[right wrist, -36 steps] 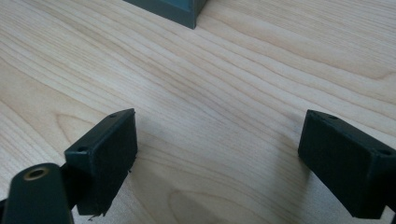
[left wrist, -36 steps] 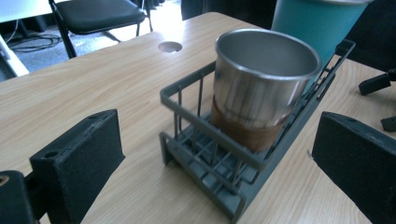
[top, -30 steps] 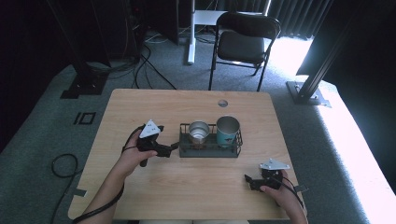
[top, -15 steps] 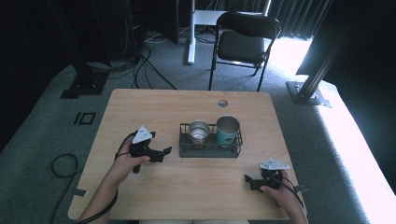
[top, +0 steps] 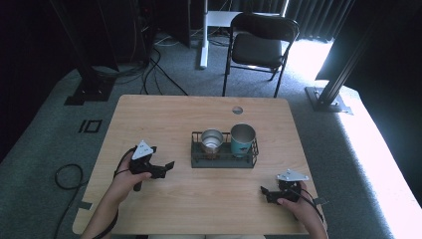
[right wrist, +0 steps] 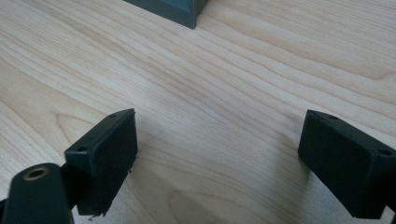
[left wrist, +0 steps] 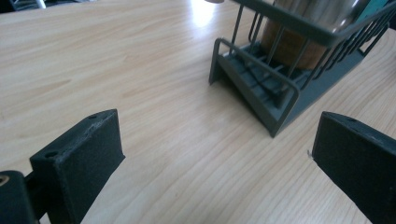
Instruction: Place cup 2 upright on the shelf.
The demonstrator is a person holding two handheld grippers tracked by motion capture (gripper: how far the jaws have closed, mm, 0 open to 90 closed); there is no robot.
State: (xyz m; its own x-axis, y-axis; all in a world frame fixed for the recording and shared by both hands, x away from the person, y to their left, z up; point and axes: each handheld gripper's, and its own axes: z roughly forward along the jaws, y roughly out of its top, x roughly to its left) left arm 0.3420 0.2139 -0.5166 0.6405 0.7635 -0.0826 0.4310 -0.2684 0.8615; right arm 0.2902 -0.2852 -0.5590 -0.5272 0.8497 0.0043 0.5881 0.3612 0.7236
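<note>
Rack (top: 225, 162), a dark grey wire tray, stands at the centre of the wooden table (top: 199, 114) in the high view, carrying a steel cup (top: 212, 140) on its left and a teal tumbler (top: 242, 139) on its right, the two cups just beside each other. Left gripper (top: 166, 168) lies at centre left of that frame, near the rack's left end but apart from it, jaws spread and holding nothing. In the left gripper view the rack (left wrist: 280, 88) sits at upper right, its corner between and beyond the two open jaws, with bare table between them.

Right gripper (top: 265, 193) rests at lower right of the high view, below the rack's right end and well apart from it, jaws parted and empty, pointing toward frame left. Its own view shows a rack corner (right wrist: 173, 8) at the top edge.

Both forearms enter from the bottom edge; the left hand (top: 130, 177) grips its tool from behind with the forearm angled up and right, the right hand (top: 298, 205) lies low on the table.
</note>
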